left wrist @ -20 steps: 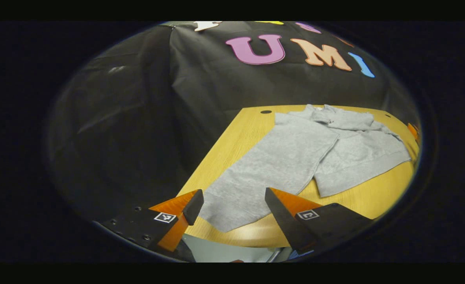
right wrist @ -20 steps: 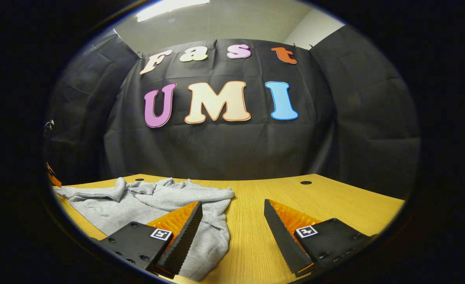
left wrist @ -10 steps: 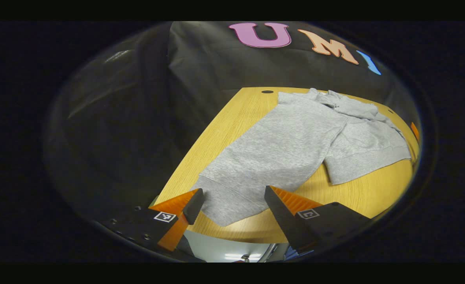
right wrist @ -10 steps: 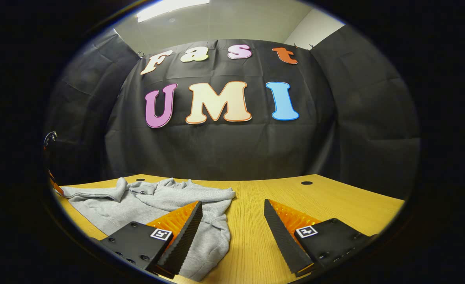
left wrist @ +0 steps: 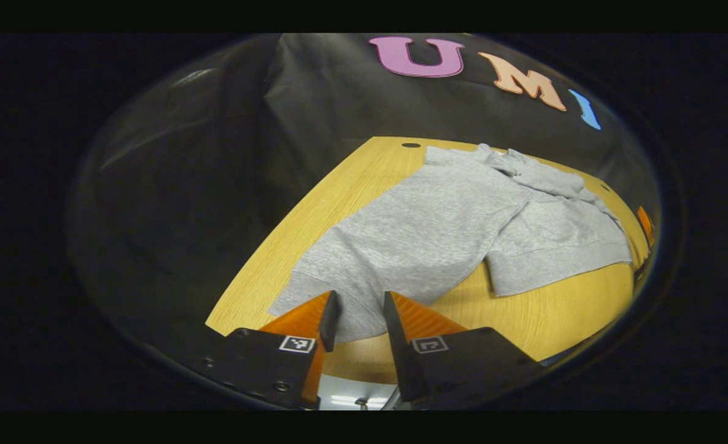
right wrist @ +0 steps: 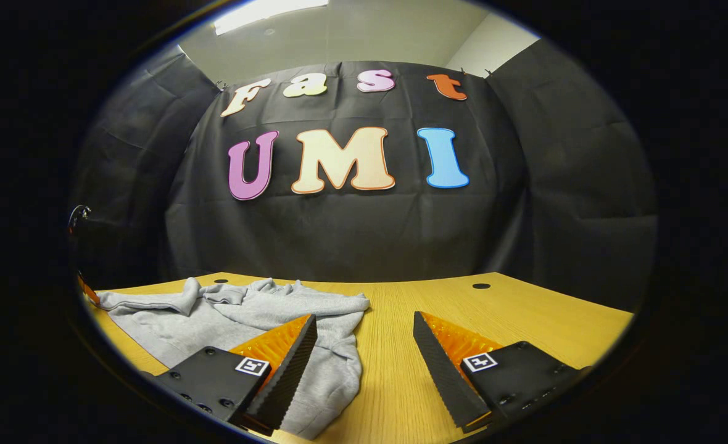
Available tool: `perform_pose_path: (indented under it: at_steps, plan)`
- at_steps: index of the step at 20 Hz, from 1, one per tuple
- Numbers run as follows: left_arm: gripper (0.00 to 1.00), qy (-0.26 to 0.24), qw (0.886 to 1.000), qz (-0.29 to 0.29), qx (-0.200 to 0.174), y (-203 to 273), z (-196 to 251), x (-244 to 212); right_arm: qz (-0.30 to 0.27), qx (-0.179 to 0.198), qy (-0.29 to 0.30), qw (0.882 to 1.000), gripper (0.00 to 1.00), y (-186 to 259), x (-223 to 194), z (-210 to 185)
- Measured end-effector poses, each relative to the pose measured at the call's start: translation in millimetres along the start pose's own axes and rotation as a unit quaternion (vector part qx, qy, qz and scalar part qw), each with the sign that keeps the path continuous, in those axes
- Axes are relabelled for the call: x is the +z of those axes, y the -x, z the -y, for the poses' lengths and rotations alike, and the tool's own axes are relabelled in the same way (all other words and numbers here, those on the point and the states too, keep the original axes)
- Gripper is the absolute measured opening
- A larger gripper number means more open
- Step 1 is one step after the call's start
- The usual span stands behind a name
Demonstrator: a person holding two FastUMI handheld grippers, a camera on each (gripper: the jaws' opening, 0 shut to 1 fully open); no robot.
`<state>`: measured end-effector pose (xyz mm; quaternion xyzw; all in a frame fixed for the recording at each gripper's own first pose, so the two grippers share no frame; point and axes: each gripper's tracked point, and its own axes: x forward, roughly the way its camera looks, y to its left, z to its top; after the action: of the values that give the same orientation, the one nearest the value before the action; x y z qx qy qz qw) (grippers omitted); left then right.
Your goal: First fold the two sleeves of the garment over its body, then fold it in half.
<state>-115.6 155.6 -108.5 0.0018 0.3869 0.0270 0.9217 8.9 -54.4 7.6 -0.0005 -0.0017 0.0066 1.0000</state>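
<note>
Black cloth walls close in the booth behind a wooden surface [left wrist: 314, 209], on which a grey garment [left wrist: 438, 228] lies spread out. In the left gripper view, the left gripper [left wrist: 356, 313] has drawn its fingers in: half a second ago they stood wide apart on either side of the nearest sleeve cuff [left wrist: 351, 308], and now they are narrow, with only a slim gap, and the cuff sits right between them at the near edge of the surface. Whether both fingers actually press the cloth cannot be told, since the fabric seems to lie just under and ahead of the tips. The sleeve runs away from this gripper, up and to the right, toward the body of the garment, which lies farther off with its hem toward the right.

The right gripper [right wrist: 364, 357] has not moved in that time; it hovers low over the surface with its fingers wide, the garment [right wrist: 247, 314] lying ahead and to its left, partly beneath its left finger.

Judging by this, the first sleeve fold is just starting: the pinch on the cuff is closing, and neither sleeve yet lies over the body.
</note>
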Motion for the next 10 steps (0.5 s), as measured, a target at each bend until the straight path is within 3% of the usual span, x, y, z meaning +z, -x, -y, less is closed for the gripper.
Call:
perform_pose_path:
  at_steps: [1,2,3,6,10]
  plan:
    - [0.34,-0.001,1.000,-0.003,-0.004,-0.3,3.3,-0.9,0.000,0.001,0.000,1.000,0.98,0.5,0.1,-0.7]
    - [0.32,-0.001,1.000,-0.001,-0.007,-0.3,7.4,1.0,0.000,0.001,0.000,1.000,0.98,0.8,0.2,-0.2]
    - [0.14,-0.005,1.000,-0.005,-0.007,-0.8,9.0,-0.6,0.000,0.001,0.000,1.000,0.98,0.7,0.4,-0.3]
    - [0.00,-0.010,1.000,0.003,0.003,-0.5,8.2,1.1,0.000,0.001,0.000,1.000,0.98,0.8,0.5,-0.9]
    - [0.00,0.015,1.000,0.018,-0.005,0.0,14.9,6.7,0.000,0.001,0.000,1.000,0.98,0.9,1.0,-0.2]
